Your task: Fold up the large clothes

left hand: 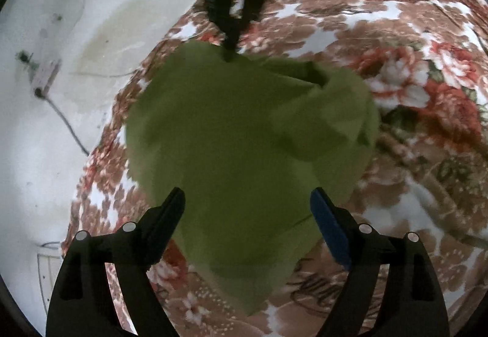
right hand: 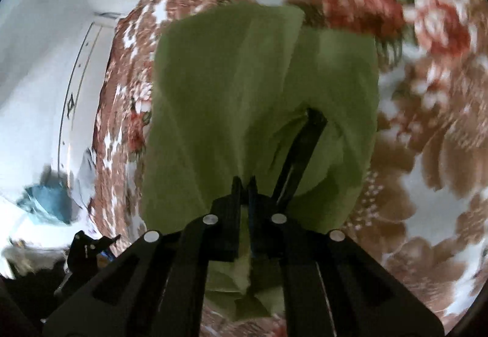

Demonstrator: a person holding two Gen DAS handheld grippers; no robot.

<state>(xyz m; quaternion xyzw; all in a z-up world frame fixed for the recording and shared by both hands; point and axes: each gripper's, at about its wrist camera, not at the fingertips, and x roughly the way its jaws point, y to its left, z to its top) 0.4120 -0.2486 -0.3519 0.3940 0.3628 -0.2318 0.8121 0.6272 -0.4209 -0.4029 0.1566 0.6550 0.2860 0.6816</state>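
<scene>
A large olive-green garment [left hand: 244,129] lies rumpled on a floral blanket [left hand: 427,93] in the left wrist view. My left gripper [left hand: 247,199] hovers above its near part, open, with nothing between the black and blue fingers. At the garment's far corner my right gripper [left hand: 228,50] pinches the cloth. In the right wrist view that gripper [right hand: 244,181] is shut on a fold of the green garment [right hand: 231,87], which stretches away from the fingertips. A dark narrow slot [right hand: 305,138] shows among the folds; I cannot tell what it is.
The blanket's edge curves along the left, with pale floor [left hand: 45,154] beyond it. A small box with a cable [left hand: 45,77] lies there. A blurred blue thing [right hand: 45,199] and a black device [right hand: 88,248] sit at the lower left of the right wrist view.
</scene>
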